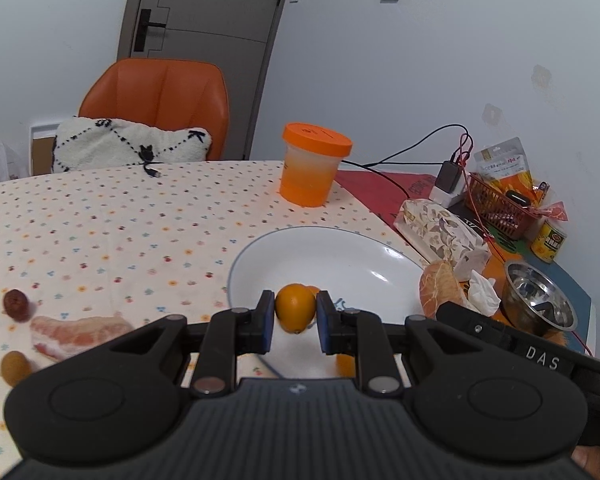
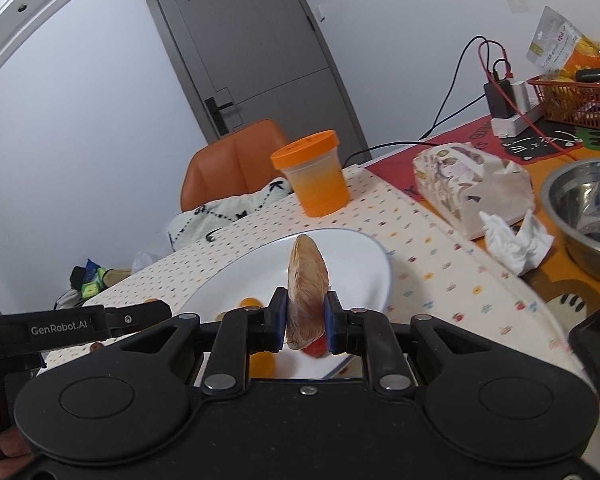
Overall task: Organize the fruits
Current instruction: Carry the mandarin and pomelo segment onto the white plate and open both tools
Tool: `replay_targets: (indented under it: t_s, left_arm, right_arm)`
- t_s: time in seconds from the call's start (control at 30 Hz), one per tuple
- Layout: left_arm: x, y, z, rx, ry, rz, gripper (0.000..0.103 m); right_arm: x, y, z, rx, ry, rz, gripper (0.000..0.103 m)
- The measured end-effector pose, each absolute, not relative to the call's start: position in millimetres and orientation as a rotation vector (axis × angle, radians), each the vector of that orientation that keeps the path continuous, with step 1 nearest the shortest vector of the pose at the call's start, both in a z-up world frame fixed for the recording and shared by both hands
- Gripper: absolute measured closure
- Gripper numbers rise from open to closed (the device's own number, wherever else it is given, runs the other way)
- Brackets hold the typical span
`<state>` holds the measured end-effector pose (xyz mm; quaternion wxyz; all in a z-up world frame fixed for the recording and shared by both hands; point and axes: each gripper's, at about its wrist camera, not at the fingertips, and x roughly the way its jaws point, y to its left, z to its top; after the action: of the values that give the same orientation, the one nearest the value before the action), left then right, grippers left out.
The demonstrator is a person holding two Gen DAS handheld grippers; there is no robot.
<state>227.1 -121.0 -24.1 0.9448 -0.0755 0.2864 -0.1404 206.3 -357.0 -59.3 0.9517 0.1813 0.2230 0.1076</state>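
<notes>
Both tools are loaded over the plate (image 1: 260,256): my left tool (image 1: 293,316) clamps a kumquat (image 1: 295,307), my right tool (image 2: 307,312) a pomelo segment (image 2: 306,280), so next I judge each needs lowering and releasing.

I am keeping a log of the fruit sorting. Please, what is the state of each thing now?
Left gripper: shut on small orange kumquat.
Right gripper: shut on pale pomelo segment, held upright on edge.
White round plate: holds some small fruits.
Orange-lidded plastic jar: closed, upright.
Steel bowl: upright.
Grey door: shut.
</notes>
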Motion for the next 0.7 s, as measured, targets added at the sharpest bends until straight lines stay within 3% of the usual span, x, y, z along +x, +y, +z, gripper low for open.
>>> replay_targets:
  t_s: [0.7]
  left_arm:
    - [253,-135,-48,-0.135,0.674,-0.255,0.081]
  right_arm:
    - [243,-364,-78,0.363,0.489,0.215,0.086]
